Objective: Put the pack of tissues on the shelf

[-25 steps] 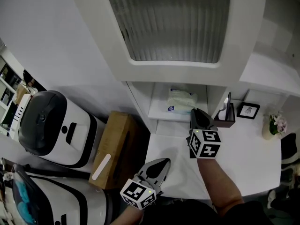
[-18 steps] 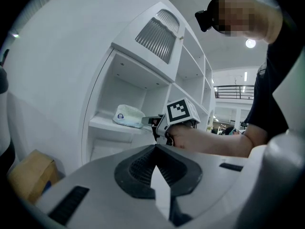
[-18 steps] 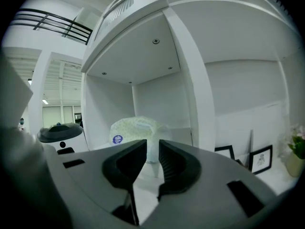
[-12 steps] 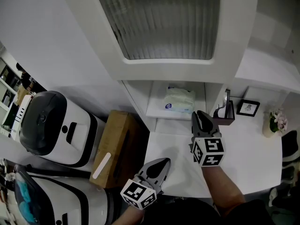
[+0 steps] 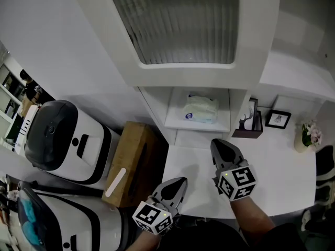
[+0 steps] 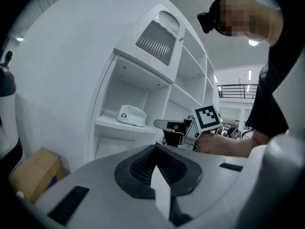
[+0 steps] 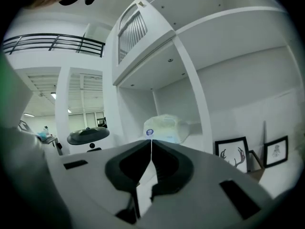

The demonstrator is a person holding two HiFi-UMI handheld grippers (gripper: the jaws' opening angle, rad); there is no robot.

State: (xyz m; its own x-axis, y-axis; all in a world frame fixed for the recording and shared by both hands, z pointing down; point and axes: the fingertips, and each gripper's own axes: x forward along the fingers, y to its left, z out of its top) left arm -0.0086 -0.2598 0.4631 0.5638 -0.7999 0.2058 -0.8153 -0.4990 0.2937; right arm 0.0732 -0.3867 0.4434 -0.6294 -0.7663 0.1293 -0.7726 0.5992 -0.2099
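- On the shelf [image 5: 175, 124], under a white cabinet [image 5: 254, 35], the pack of tissues [image 5: 200, 109] lies flat, apart from both tongs.
- My right tongs [image 5: 218, 144] hover over the white surface [image 5: 282, 166], clenched on nothing.
- My left tongs [image 5: 179, 182], nearer me, are likewise clenched and empty.
- I judge the pack light, soft, its wrap slippery; grip across its middle, gently.

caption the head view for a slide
Pack of tissues lies on the shelf; left claw and right claw shut, empty.
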